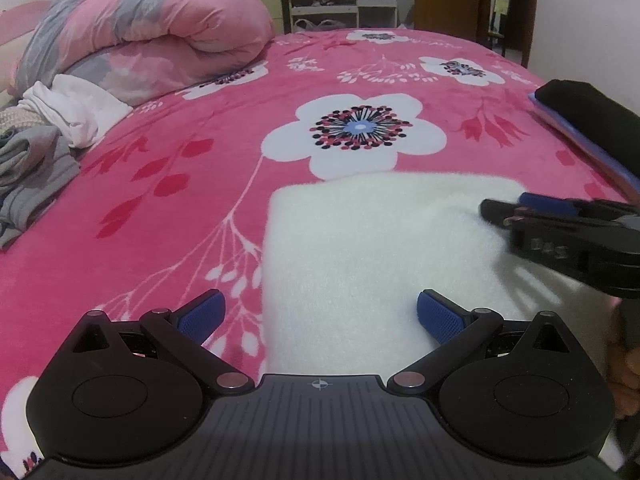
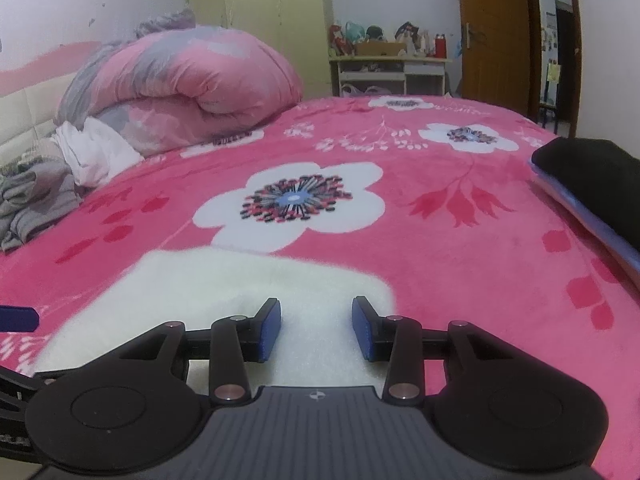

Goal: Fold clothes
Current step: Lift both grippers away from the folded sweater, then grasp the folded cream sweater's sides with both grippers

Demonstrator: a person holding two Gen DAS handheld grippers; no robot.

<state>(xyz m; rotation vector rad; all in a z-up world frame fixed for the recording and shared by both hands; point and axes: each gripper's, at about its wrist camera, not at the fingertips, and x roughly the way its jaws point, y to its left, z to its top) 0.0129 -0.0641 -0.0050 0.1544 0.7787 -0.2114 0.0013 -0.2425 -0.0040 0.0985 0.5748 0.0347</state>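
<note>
The white fleece garment (image 1: 372, 256) lies folded on the near bed (image 1: 240, 128); left gripper (image 1: 318, 314) hovers wide open, right gripper (image 2: 316, 328) half-parted, gripping nothing — seemingly released, ready for stacking.

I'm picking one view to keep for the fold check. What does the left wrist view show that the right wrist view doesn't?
Only the left wrist view shows the right gripper from the side, over the white cloth, and the cloth's whole left edge. Only the right wrist view shows the cloth's right corner and the cream headboard. Both show the pink blanket, rolled quilt, unfolded clothes and black garment.
</note>
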